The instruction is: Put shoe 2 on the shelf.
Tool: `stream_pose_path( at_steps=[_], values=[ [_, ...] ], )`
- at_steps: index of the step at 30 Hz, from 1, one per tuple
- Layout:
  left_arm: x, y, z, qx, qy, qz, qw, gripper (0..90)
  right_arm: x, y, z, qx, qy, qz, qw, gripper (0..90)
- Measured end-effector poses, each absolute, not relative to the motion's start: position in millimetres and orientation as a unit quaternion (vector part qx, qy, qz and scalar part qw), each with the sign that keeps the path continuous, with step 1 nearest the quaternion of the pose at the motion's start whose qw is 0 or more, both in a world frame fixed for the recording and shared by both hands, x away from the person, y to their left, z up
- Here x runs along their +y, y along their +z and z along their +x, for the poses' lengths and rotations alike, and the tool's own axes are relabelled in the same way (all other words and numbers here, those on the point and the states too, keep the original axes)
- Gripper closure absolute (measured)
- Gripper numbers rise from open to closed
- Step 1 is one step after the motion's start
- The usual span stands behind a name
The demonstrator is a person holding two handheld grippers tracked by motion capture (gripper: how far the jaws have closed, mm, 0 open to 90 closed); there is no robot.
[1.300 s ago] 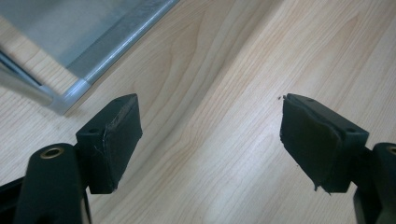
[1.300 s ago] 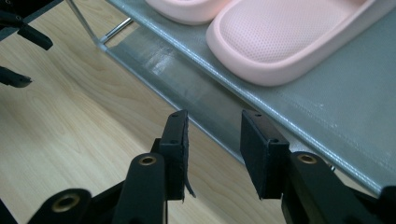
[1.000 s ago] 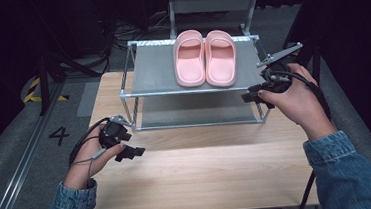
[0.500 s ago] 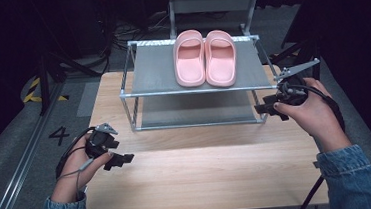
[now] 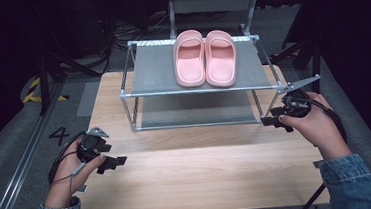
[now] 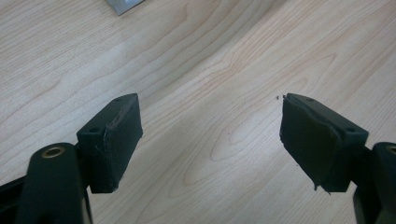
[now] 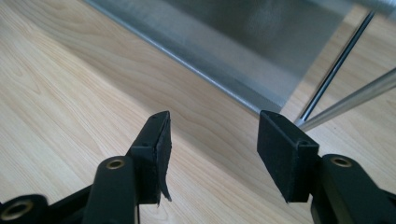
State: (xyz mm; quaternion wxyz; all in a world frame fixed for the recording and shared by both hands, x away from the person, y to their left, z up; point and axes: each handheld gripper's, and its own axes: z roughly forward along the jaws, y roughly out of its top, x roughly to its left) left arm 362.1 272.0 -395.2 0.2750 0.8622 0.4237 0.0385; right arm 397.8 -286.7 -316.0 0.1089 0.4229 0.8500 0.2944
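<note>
Slippers (image 5: 205, 58), a pink pair, sit side by side on the top shelf of a metal two-tier rack (image 5: 136, 73), toward the right half of its grey surface, toes pointing to the far side. They lie well apart from both sets of jaws and higher than either, with nothing gripping or touching them.

The rack stands at the far half of the wooden bench (image 5: 204, 173), its lower shelf (image 5: 199, 111) bare and grey.

Nearest to the pair is the right gripper (image 5: 277, 121), held low at the rack's front right leg, below the level of the top shelf and to the right of the slippers. In the right gripper view its jaws stand wide apart and have just been opening, with only bench wood and the front edge of the lower shelf (image 7: 224, 60) seen between them; thin rack rods (image 7: 336, 65) cross at the right. Nothing is between the pads.

Farther off, the left gripper (image 5: 112, 161) hovers over the near left part of the bench, in front of the rack's left front corner and well away from the slippers. In the left gripper view its jaws are also spread wide over plain wood grain (image 6: 210, 116), holding nothing, with a corner of the rack's metal (image 6: 123, 4) at the top edge.
</note>
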Motion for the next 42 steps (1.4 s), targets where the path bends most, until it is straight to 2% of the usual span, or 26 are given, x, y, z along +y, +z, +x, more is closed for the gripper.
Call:
stream_pose_path(
  at_steps=[6, 27, 36, 42],
  values=[
    [273, -403, 366, 0.424, 0.040, 0.866, 0.261, 21.9, -295, -336, 399, 0.852, 0.286, 0.424, 0.112, 41.0],
    [284, -430, 384, 0.420, 0.041, 0.868, 0.262, 20.7, -330, -409, 394, 0.857, 0.280, 0.420, 0.101, 37.0],
    [288, -433, 386, 0.424, 0.048, 0.863, 0.271, 19.4, -340, -429, 392, 0.855, 0.285, 0.411, 0.136, 30.3],
    [288, -433, 388, 0.427, 0.045, 0.860, 0.275, 19.2, -341, -435, 391, 0.850, 0.286, 0.418, 0.148, 29.0]
  ],
)
